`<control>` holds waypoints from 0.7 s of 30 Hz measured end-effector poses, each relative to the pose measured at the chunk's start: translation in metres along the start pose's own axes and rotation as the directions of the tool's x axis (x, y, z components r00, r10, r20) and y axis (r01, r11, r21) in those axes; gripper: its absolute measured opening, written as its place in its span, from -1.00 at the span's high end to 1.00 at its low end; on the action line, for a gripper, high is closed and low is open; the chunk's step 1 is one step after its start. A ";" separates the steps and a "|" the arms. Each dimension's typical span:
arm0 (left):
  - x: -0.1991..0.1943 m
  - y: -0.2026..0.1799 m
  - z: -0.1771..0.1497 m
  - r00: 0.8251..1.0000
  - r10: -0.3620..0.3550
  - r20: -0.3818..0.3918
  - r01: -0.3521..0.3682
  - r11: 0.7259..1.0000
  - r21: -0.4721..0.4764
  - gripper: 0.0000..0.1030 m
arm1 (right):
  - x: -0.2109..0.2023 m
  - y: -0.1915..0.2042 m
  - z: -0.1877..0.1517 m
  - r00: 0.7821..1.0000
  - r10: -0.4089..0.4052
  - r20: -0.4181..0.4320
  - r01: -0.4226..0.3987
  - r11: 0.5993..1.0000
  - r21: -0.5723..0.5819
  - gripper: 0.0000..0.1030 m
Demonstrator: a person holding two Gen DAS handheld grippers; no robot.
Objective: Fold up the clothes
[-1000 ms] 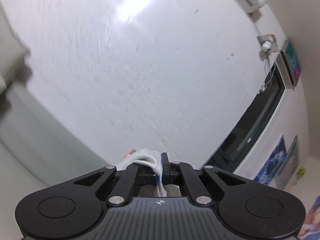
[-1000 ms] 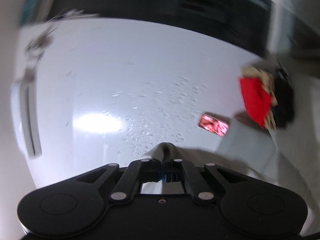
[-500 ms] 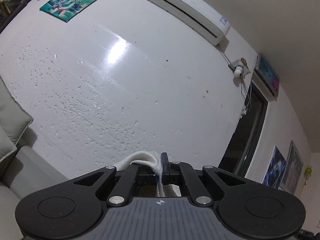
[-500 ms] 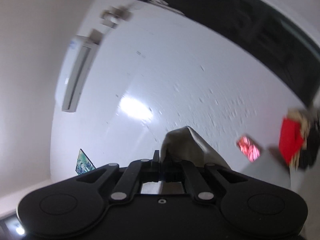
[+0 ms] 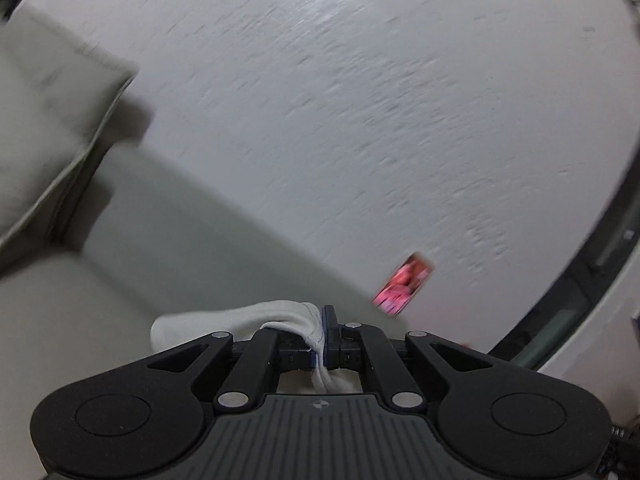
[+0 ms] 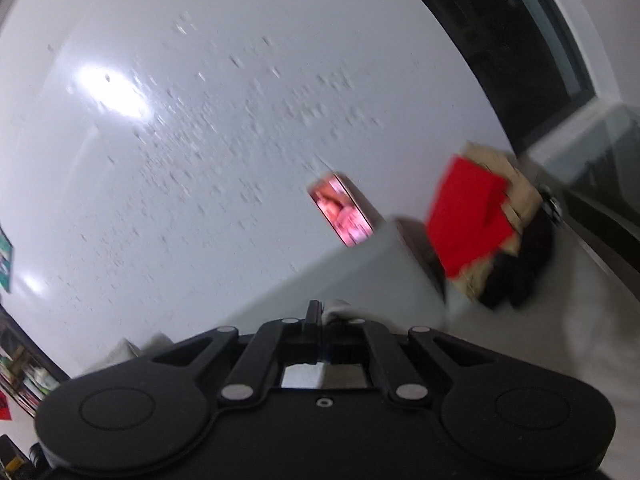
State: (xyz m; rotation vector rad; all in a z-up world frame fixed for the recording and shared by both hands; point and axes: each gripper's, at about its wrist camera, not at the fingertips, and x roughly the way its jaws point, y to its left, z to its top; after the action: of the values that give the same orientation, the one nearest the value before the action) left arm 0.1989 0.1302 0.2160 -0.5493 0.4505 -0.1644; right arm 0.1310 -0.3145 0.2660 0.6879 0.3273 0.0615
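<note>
My left gripper [image 5: 323, 320] is shut on a fold of white cloth [image 5: 256, 316] that bunches to the left of its fingers and hangs down behind them. In the right wrist view my right gripper [image 6: 318, 314] is shut too, with a bit of the same pale cloth [image 6: 340, 307] pinched and showing just right of its fingers. Both views are blurred and point up at a white wall above a grey sofa. Most of the garment is hidden below the grippers.
A grey sofa back [image 5: 192, 236] and a cushion [image 5: 48, 112] lie to the left. A pink-lit phone [image 6: 343, 216] leans on the sofa top. Folded red, tan and black clothes [image 6: 480, 216] are stacked at the right, by a dark window [image 6: 520, 40].
Both grippers have swung down from the upper wall and air conditioner toward the sofa, still shut on the cloth. The cushion, phone and clothes stack have come into view.
</note>
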 end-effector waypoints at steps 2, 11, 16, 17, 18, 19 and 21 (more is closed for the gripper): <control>0.001 -0.003 -0.004 1.000 -0.024 0.014 0.024 0.999 0.031 0.97 | -0.022 0.004 0.015 0.996 0.046 0.073 -0.046 0.999 -0.012 0.97; 0.020 0.010 -0.045 0.998 -0.066 0.001 0.066 0.991 0.118 0.94 | -0.009 -0.074 -0.054 0.998 -0.028 -0.064 0.031 0.998 0.050 0.96; 0.061 0.088 -0.129 0.982 0.074 -0.172 -0.078 0.997 -0.015 0.95 | 0.027 -0.135 -0.144 0.961 -0.121 -0.249 0.152 0.983 0.108 0.96; 0.067 0.104 -0.146 0.973 0.100 -0.208 -0.113 0.992 -0.054 0.95 | 0.026 -0.144 -0.162 0.948 -0.136 -0.287 0.176 0.977 0.119 0.96; 0.071 0.120 -0.162 0.963 0.125 -0.239 -0.149 0.985 -0.084 0.95 | 0.024 -0.153 -0.181 0.934 -0.150 -0.324 0.200 0.971 0.128 0.96; 0.072 0.132 -0.176 0.952 0.148 -0.268 -0.183 0.977 -0.109 0.95 | 0.026 -0.160 -0.194 0.919 -0.162 -0.358 0.222 0.966 0.133 0.96; 0.067 0.145 -0.189 0.937 0.163 -0.309 -0.216 0.965 -0.147 0.96 | 0.031 -0.171 -0.220 0.886 -0.184 -0.425 0.264 0.955 0.138 0.96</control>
State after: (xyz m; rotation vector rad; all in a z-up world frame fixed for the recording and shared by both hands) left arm 0.1768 0.1459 -0.0301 -0.6568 0.8130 -0.0184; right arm 0.0822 -0.3072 -0.0099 0.8235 0.8247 -0.0510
